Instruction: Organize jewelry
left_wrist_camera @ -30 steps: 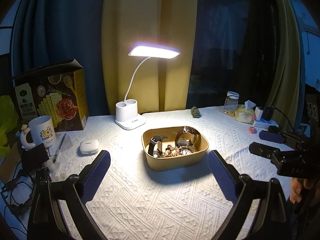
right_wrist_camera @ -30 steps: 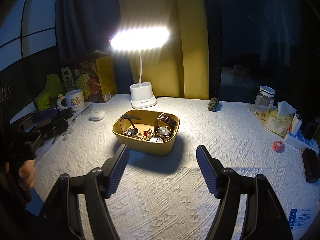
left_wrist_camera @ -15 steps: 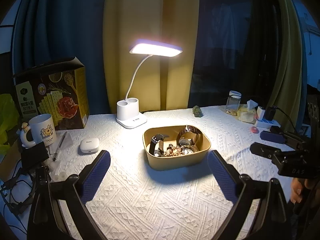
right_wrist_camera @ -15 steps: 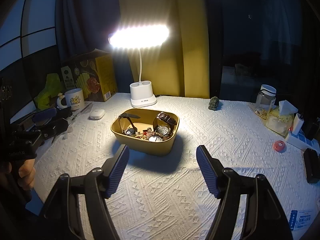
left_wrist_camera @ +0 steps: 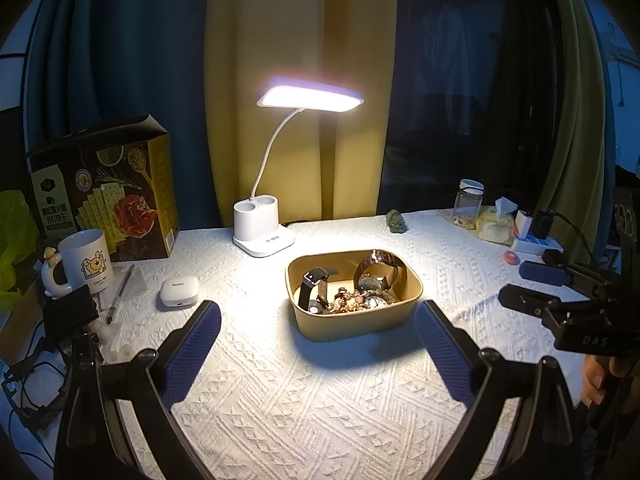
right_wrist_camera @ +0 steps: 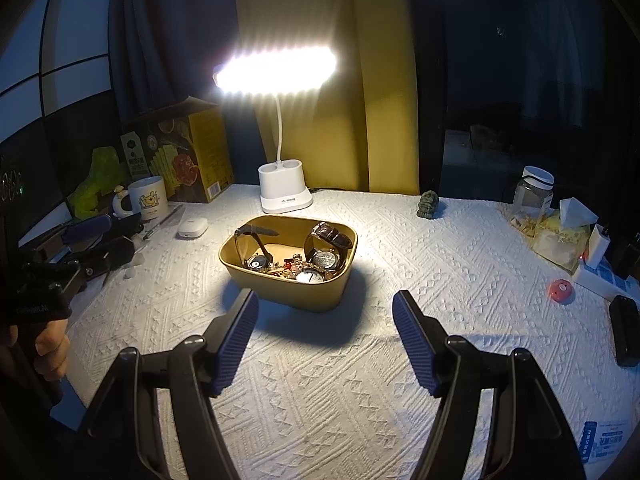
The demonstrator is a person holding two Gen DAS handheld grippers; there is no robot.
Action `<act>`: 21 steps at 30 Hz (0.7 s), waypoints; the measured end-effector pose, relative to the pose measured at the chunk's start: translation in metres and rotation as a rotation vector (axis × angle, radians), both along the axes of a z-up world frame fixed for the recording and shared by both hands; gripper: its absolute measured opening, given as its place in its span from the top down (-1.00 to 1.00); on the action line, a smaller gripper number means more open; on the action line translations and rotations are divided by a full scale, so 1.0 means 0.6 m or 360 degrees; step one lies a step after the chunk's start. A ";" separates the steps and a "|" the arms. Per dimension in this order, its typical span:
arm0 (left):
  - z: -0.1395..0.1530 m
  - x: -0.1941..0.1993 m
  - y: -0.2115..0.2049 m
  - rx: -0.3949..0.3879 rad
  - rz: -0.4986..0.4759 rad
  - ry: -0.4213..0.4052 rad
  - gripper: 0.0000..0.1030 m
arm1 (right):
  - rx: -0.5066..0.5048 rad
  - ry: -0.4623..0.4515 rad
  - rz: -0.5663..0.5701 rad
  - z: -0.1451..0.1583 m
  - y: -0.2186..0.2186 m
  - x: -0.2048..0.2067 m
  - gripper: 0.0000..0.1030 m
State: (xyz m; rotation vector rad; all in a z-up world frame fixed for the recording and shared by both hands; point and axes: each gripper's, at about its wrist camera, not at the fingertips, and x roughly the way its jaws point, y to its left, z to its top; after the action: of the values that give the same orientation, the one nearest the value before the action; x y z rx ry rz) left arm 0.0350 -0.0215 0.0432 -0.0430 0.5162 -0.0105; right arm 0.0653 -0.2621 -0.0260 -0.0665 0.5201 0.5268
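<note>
A white textured tablecloth (left_wrist_camera: 320,400) covers the whole table. At the far left stands a tall cracker box (left_wrist_camera: 104,188), with a white cartoon mug (left_wrist_camera: 86,260) just in front of it. A lit white desk lamp (left_wrist_camera: 264,236) rises at the far centre, its head above the yellow tray (left_wrist_camera: 360,320), which sits mid-table in the pool of light. Inside the tray lie a brown-strapped watch (left_wrist_camera: 380,266), a black-strapped watch (left_wrist_camera: 312,286) and a tangle of small jewelry (left_wrist_camera: 352,302) on the bottom.

The left gripper (left_wrist_camera: 316,344) hangs over the near cloth, blue pads spread wide apart and holding nothing; the tray lies just beyond its tips. The right gripper (right_wrist_camera: 324,336) is likewise spread wide and empty, the tray just ahead of it.

Far right stand a clear jar (right_wrist_camera: 534,196), a tissue pack (right_wrist_camera: 564,232) and a white power strip (right_wrist_camera: 600,276). Smaller pieces: a white earbud case (left_wrist_camera: 179,287) and pen (left_wrist_camera: 120,292) left of the tray, a small dark figurine (right_wrist_camera: 429,204) far right of the lamp, a little red round object (right_wrist_camera: 561,290) near the strip.
</note>
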 end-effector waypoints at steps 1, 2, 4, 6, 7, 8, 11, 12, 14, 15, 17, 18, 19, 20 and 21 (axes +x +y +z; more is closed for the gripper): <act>0.000 0.000 0.001 0.0001 -0.0001 0.0000 -0.90 | 0.0000 0.0001 0.0001 0.000 0.000 0.000 -0.31; 0.000 0.001 0.001 0.0000 -0.0002 0.0001 -0.90 | -0.0001 -0.0001 0.0000 0.000 0.000 0.000 -0.31; 0.000 0.001 0.001 0.0001 -0.0002 0.0001 -0.90 | 0.0000 0.0001 0.0000 -0.001 0.000 0.000 -0.31; 0.000 0.001 0.000 0.0006 0.0002 0.0004 -0.90 | 0.0000 0.0004 -0.0001 -0.001 0.000 0.001 -0.31; -0.001 0.001 0.001 0.0004 0.0000 0.0002 -0.90 | -0.0002 0.0005 0.0000 -0.002 0.001 0.001 -0.31; -0.001 0.001 0.001 0.0005 0.0000 0.0001 -0.90 | -0.0002 0.0006 0.0001 -0.003 0.001 0.001 -0.31; -0.001 0.002 0.001 0.0007 -0.0001 0.0001 -0.90 | -0.0001 0.0012 0.0001 -0.006 0.002 0.003 -0.31; -0.002 0.002 0.001 0.0007 -0.0001 0.0001 -0.90 | -0.0001 0.0013 0.0001 -0.007 0.002 0.004 -0.31; -0.002 0.003 0.001 0.0007 -0.0004 0.0001 -0.90 | 0.0001 0.0015 0.0001 -0.008 0.002 0.004 -0.31; -0.002 0.003 0.001 0.0008 -0.0005 0.0001 -0.90 | 0.0001 0.0017 0.0002 -0.009 0.004 0.005 -0.31; -0.002 0.003 0.002 0.0008 -0.0004 0.0001 -0.90 | 0.0003 0.0019 0.0004 -0.010 0.005 0.005 -0.31; -0.002 0.003 0.002 0.0008 -0.0003 0.0000 -0.90 | 0.0003 0.0021 0.0005 -0.011 0.006 0.005 -0.31; -0.002 0.004 0.002 0.0007 -0.0001 0.0000 -0.90 | 0.0003 0.0023 0.0005 -0.011 0.006 0.006 -0.31; -0.002 0.004 0.002 0.0006 -0.0001 0.0000 -0.90 | 0.0003 0.0025 0.0005 -0.012 0.007 0.007 -0.31; -0.001 0.005 0.003 0.0005 -0.0001 -0.0001 -0.90 | 0.0004 0.0027 0.0006 -0.011 0.006 0.008 -0.31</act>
State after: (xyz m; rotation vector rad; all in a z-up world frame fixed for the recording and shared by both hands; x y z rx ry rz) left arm 0.0379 -0.0196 0.0424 -0.0398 0.5158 -0.0102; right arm 0.0698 -0.2586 -0.0328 -0.0610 0.5357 0.5321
